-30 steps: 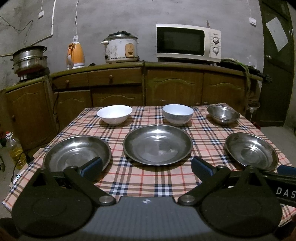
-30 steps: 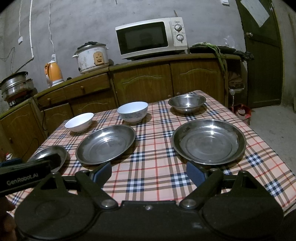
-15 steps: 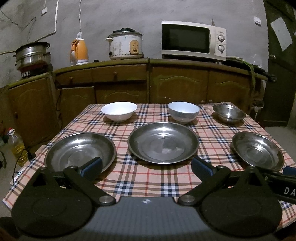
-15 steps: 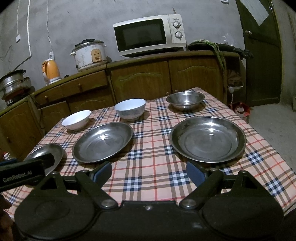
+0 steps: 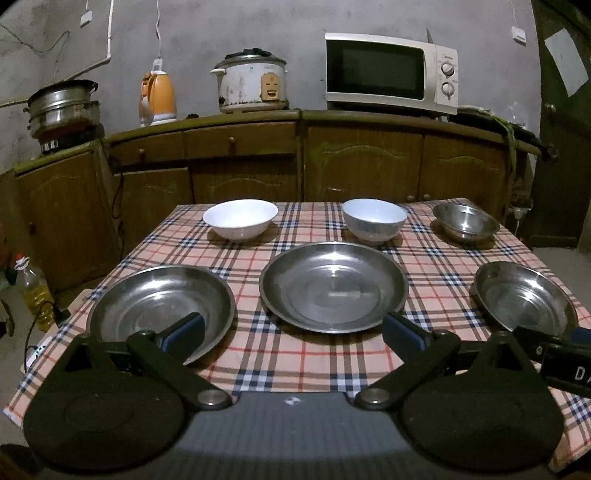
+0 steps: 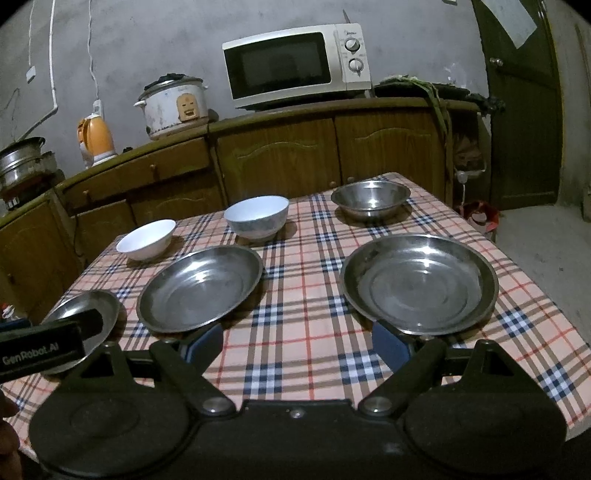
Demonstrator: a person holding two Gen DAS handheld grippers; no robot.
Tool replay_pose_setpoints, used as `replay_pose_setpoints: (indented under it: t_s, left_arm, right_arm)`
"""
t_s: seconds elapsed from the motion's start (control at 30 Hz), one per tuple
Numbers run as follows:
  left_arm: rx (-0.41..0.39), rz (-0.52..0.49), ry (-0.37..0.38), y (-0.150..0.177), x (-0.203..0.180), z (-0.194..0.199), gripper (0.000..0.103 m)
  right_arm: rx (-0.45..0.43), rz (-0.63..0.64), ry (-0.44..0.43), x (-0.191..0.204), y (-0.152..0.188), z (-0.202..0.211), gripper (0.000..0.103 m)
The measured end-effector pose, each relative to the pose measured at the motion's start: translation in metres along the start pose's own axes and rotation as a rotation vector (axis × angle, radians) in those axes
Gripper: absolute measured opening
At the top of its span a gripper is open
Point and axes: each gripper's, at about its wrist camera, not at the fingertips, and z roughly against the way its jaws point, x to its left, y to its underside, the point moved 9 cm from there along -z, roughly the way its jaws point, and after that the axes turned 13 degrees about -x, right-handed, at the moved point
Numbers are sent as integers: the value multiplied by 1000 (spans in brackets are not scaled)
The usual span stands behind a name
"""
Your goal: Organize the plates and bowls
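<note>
Three plates [image 5: 334, 286] apart, left gripper [image 5: 293, 334] spread

- 3 steel plates [image 5: 334, 286] across the middle of the frame: polished metal, glossy, with faint dull scuffing in their wells.
- Small steel bowl [image 5: 465, 221], right of centre: the same shiny metal.
- 2 white bowls [image 5: 240, 218], above centre: smooth glazed ceramic by the look, 1 bright white, the other greyer.
- Checked cloth [image 5: 314, 369] over the worktop: woven fabric, matt, lying flat.
- Cabinets [image 5: 362, 162], upper half: brown wood, dull sheen, carved door panels.
- Wall [image 5: 295, 22], top: bare grey plaster, rough and stained.
- Left tool [image 5: 293, 332] and right tool [image 6: 297, 341], lower frame: matt black plastic with blue pads [image 5: 184, 330] and bright metal pivot pins.
</note>
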Motion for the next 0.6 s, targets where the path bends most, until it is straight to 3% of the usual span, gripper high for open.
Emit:
replay_pose_setpoints:
  t_s: [0.6]
  left_arm:
    - [72,34,4,-6,11,-50,103]
  right_arm:
    - [40,30,-10,17,-12,-52,102]
